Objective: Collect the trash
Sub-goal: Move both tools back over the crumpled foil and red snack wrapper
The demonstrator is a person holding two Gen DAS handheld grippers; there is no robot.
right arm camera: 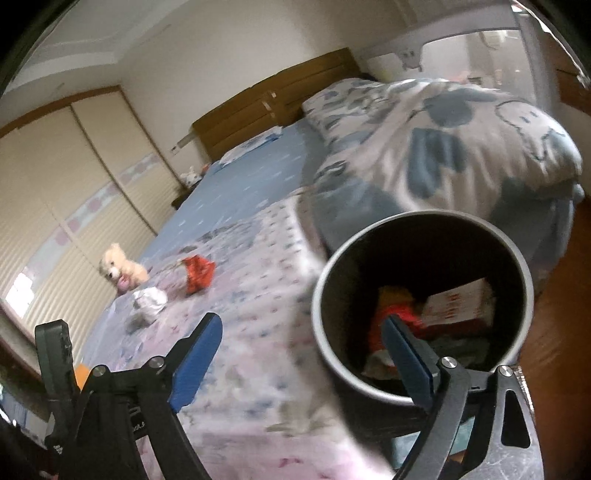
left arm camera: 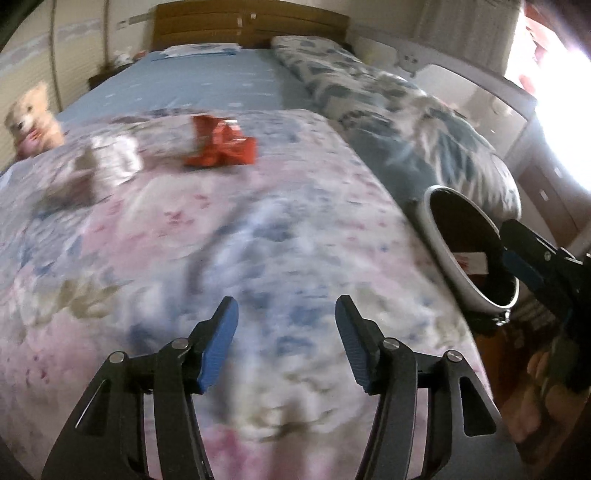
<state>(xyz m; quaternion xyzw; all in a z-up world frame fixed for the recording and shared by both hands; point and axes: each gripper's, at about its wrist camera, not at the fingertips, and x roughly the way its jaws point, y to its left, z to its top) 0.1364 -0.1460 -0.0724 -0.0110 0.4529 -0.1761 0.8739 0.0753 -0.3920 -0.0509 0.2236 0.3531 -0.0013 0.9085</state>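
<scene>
A crumpled red wrapper (left arm camera: pixel 221 142) (right arm camera: pixel 197 275) lies on the flowered bedspread, far ahead of my left gripper. Left of it sits a crumpled silver wrapper (left arm camera: pixel 110 162) (right arm camera: pixel 149 301). My left gripper (left arm camera: pixel 286 306) hovers over the bedspread, open, with nothing between its blue pads. A round bin (left arm camera: pixel 430 218) (right arm camera: pixel 321 295) stands at the bed's right edge, holding a red wrapper, a white box and other scraps. My right gripper (right arm camera: pixel 301 321) is open and empty, its right finger over the bin's mouth. That finger (left arm camera: pixel 524 266) also shows beside the bin in the left wrist view.
A cream teddy bear (left arm camera: pixel 31 118) (right arm camera: pixel 122 271) sits at the bed's left edge. A bundled blue-patterned duvet (left arm camera: pixel 406 122) (right arm camera: pixel 461 140) lies along the right side behind the bin. Wooden headboard (left arm camera: pixel 251 29) at the far end, wardrobe doors (right arm camera: pixel 55 192) left, wood floor (right arm camera: pixel 561 288) right.
</scene>
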